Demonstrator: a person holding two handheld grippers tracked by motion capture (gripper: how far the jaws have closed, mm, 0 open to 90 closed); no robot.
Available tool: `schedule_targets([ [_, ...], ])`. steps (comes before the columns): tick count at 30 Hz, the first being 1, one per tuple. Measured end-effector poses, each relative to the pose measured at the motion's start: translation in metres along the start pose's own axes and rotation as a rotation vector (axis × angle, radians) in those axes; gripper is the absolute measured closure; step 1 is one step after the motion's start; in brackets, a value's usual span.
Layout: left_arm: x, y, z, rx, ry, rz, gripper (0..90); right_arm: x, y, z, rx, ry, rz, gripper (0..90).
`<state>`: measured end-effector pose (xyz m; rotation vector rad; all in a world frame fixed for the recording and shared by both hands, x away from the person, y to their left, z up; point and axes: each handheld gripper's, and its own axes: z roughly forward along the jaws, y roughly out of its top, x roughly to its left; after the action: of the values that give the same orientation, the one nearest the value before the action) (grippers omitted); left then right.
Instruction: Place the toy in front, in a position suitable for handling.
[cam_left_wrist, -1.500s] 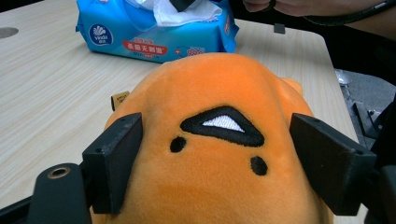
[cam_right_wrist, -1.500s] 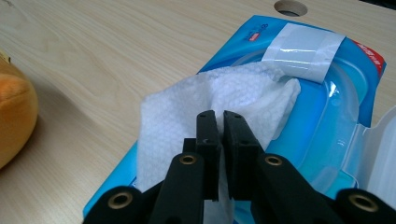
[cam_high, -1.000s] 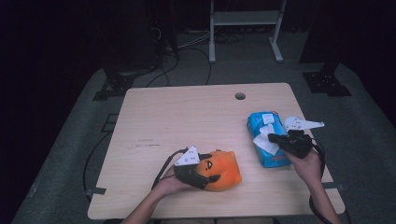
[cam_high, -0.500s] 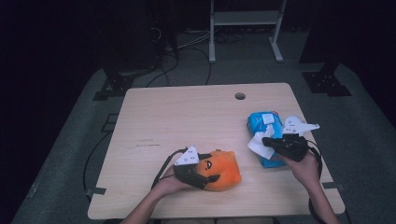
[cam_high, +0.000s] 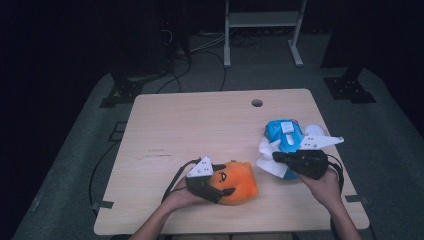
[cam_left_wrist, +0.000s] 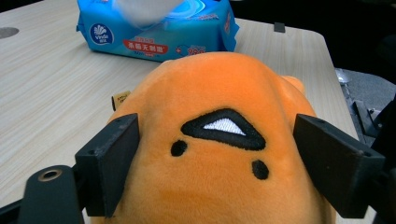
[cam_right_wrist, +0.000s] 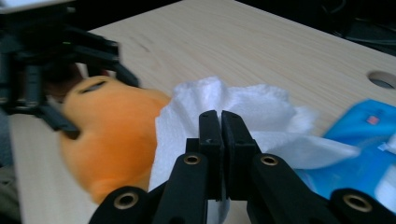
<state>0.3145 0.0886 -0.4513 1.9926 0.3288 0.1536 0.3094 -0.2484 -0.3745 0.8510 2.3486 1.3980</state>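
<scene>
An orange plush toy with a stitched face lies near the table's front edge. My left gripper is shut on it, one pad pressed into each side; its jaws have just been opening a little with the toy still between them. A blue wet-wipe pack lies to the right. My right gripper is shut on a white wipe drawn from the pack, held just right of the toy.
The light wooden table has a cable hole near its far edge. A white metal frame and cables stand on the dark floor behind the table.
My right gripper has risen and moved left toward the plush toy, pulling the white wipe out of the blue pack. The left hand and the toy have stayed in place.
</scene>
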Motion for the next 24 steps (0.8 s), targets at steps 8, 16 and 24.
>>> schedule_targets([
  [8,0.001,0.003,-0.003,0.020,0.000,0.015,10.1,0.061,0.012,-0.004,-0.006,0.148,-0.106,86.9],
  [16,0.002,0.004,-0.003,0.028,0.005,0.026,7.0,0.097,0.027,-0.017,-0.054,0.280,-0.157,86.8],
  [24,0.001,0.003,-0.003,0.030,-0.010,0.042,7.1,0.061,0.017,0.028,0.013,0.253,-0.064,86.4],
])
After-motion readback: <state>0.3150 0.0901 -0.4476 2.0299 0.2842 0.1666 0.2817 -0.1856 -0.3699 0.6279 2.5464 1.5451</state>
